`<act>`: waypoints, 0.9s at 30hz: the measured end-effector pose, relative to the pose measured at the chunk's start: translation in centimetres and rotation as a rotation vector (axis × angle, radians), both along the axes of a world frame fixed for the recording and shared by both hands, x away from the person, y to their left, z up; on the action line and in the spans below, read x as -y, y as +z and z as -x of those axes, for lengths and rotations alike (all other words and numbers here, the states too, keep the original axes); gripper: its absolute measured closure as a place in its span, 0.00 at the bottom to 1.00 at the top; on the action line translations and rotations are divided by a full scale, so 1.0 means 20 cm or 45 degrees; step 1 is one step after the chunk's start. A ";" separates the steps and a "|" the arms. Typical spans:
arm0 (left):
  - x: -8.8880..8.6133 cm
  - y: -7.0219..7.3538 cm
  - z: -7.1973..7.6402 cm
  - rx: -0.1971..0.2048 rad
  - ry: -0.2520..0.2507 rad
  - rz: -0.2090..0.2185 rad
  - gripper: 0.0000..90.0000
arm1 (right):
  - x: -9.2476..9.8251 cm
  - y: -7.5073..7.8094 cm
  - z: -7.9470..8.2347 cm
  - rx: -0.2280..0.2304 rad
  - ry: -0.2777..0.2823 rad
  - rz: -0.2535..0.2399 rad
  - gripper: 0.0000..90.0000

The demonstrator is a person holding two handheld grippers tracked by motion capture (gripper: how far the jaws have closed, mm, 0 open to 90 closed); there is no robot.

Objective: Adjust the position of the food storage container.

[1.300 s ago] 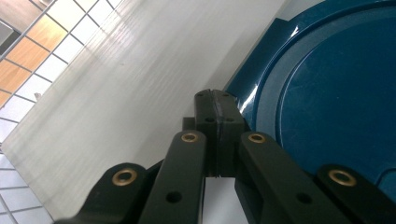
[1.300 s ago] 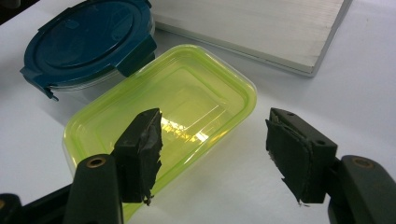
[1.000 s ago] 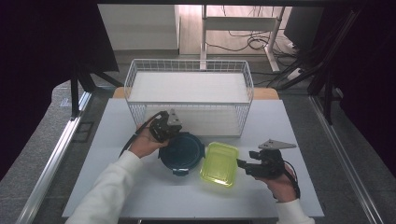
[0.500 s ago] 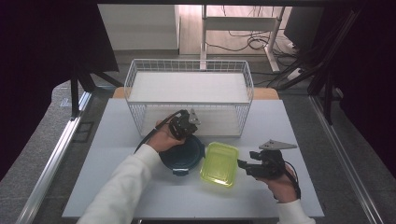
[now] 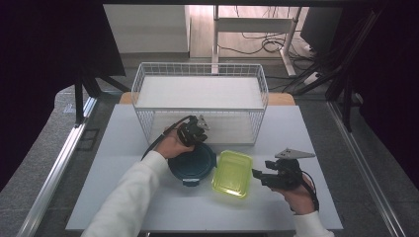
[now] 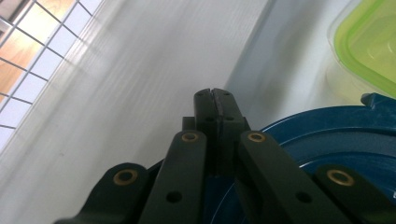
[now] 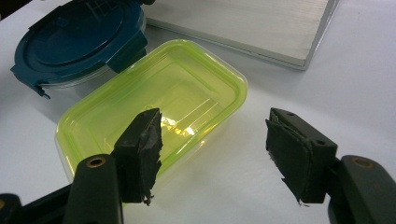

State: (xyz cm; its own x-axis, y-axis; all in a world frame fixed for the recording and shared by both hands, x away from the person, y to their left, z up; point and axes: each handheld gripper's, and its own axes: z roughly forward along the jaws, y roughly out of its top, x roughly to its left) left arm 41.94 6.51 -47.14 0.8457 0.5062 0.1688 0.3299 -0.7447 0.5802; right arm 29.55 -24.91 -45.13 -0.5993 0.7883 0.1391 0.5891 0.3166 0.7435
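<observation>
High view: my left gripper (image 5: 193, 132) sits centre frame, over the far rim of the round blue-lidded container (image 5: 192, 161), just in front of the white wire basket (image 5: 200, 101). My right gripper (image 5: 276, 175) hovers lower right, beside the yellow-green container (image 5: 232, 173), apart from it. Both containers sit side by side on the white table (image 5: 123, 143), nearly touching.

Left gripper view: jaws fully closed, pads pressed together, nothing between them. Tips point past the blue lid (image 6: 336, 140), lower right of frame, toward the basket's white floor panel (image 6: 154, 79). Corner of the yellow-green container (image 6: 369, 51) upper right. Can't tell whether the jaws touch the lid.

Right gripper view: jaws wide apart, empty. Yellow-green container (image 7: 154, 116) centre frame, open, no lid, its near edge behind the left-hand jaw, not between the pads. Blue container (image 7: 79, 42) upper left, lid clipped on.

My read: approach step, nothing grasped yet; the containers likely go into the basket. Next move: right gripper goes forward to straddle the yellow-green wall, then closes. Left must open before it can take the blue one. Thin wall, slip risk.
</observation>
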 end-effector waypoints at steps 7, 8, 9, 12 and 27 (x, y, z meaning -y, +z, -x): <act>-0.01 0.00 0.05 -0.005 -0.031 -0.011 1.00 | 0.01 0.00 0.00 0.002 -0.005 -0.001 0.40; -0.01 0.00 0.06 -0.005 -0.036 -0.005 1.00 | 0.01 0.00 0.00 0.001 -0.005 -0.002 0.39; -0.01 0.00 0.07 -0.006 -0.039 0.003 1.00 | 0.01 0.00 0.01 0.001 -0.006 -0.002 0.39; -0.03 0.00 0.11 -0.015 -0.053 0.000 1.00 | 0.01 0.00 0.01 0.002 -0.008 -0.003 0.40; -0.14 -0.01 0.31 -0.074 -0.050 0.034 1.00 | -0.02 0.02 0.02 0.011 0.010 -0.002 0.40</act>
